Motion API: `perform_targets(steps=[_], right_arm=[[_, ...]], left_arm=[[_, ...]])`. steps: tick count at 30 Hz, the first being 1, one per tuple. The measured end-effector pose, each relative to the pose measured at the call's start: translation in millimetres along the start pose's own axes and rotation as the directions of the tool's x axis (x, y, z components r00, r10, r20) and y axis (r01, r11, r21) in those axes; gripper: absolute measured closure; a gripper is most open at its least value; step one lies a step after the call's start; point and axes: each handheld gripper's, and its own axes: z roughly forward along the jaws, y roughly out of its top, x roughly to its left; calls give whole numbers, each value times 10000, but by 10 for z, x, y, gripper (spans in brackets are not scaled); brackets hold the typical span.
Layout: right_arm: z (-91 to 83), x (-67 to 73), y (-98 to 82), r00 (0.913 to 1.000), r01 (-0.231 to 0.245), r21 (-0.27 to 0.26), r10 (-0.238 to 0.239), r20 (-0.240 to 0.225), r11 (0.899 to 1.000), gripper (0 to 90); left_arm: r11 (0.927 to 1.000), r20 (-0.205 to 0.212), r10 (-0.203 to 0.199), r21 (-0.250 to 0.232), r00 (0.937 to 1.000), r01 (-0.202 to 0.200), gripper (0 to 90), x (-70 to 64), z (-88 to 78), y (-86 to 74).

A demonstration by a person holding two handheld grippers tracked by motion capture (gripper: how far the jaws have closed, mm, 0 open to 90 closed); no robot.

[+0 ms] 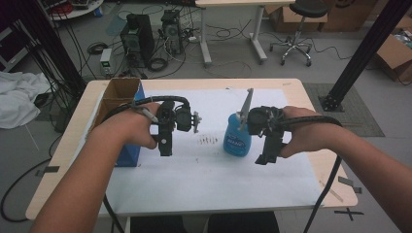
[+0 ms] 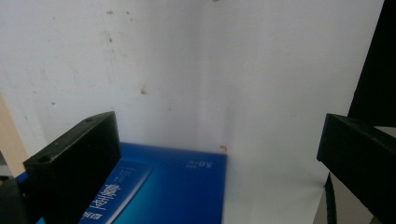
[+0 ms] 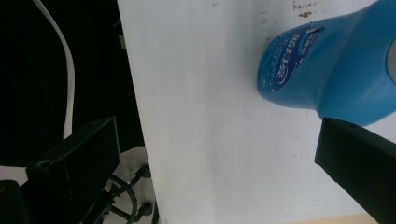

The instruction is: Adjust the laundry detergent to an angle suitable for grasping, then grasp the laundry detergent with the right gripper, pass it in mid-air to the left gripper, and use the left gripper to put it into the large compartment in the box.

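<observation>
— Tongs first: are the left tongs holding anything?

— No, spread wide with nothing between them, hanging over the white sheet, just beside the blue box at the table's left edge.

— And the blue bottle?

— It stands upright near the middle of the sheet, its long axis vertical. It is well apart from the left tongs, with the right tongs just beside it.

— Are those open too?

— Yes, spread and empty, pointing downward with the bottle off to their left. I'd say the right hand is far better placed to grab it.

Glossy plastic bottle, matt paper sheet
</observation>
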Motion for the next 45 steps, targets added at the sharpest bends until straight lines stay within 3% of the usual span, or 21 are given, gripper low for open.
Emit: perform_targets(steps=[21, 31, 45], right_arm=[[51, -119, 73, 9997, 256, -85, -256, 8, 9996, 0], [57, -112, 153, 9994, 356, -28, -356, 50, 9994, 0], [8, -122, 109, 9999, 137, -82, -136, 69, 9999, 0]], left_arm=[[10000, -4, -25, 8, 10000, 25, 1, 74, -22, -12], [9997, -69, -57, -225, 10000, 55, 1, 60, -22, -67], [9997, -57, 77, -228, 10000, -79, 0, 83, -49, -73]])
